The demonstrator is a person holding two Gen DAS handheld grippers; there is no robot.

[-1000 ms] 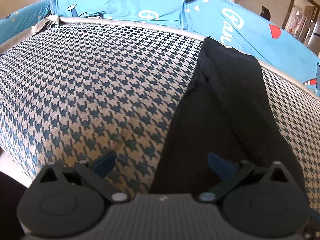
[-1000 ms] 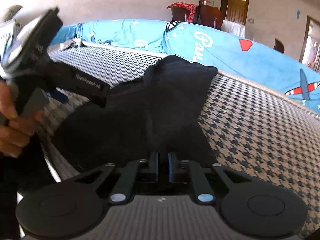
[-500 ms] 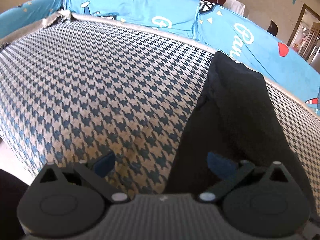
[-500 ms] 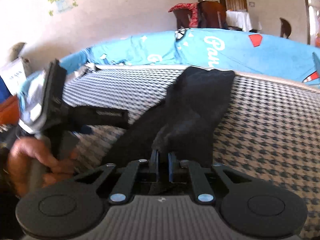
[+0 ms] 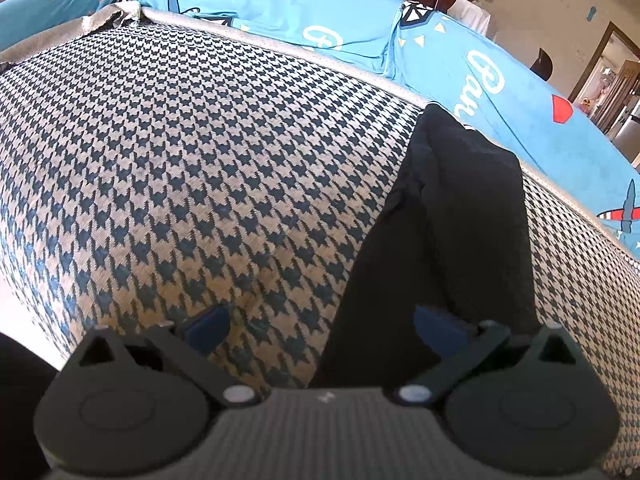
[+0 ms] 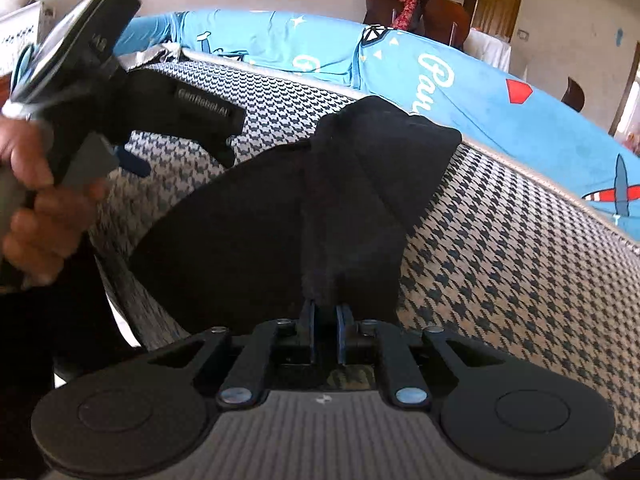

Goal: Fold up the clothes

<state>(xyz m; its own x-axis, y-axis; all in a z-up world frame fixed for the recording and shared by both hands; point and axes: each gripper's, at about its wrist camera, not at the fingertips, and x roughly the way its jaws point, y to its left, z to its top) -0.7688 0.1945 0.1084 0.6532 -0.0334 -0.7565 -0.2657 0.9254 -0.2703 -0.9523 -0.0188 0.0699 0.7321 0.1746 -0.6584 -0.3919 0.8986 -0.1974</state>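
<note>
One black garment lies on the houndstooth mattress. Two devices: right hand-held gripper pinches its near edge as before; left hand-held gripper remains spread above it.

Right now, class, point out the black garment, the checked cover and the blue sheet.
black garment [image 6: 288, 216], right wrist view, middle of cloth
checked cover [image 5: 180, 152], left wrist view, bare patch
blue sheet [image 5: 280, 4], left wrist view, far stretch

From the right wrist, my left gripper at upper left is motion-blurred, its far finger hidden. The hand on it runs off the left edge. The black garment drops behind the housing at the bottom of the left view, near end unseen. Furniture at top is too small to identify.
</note>
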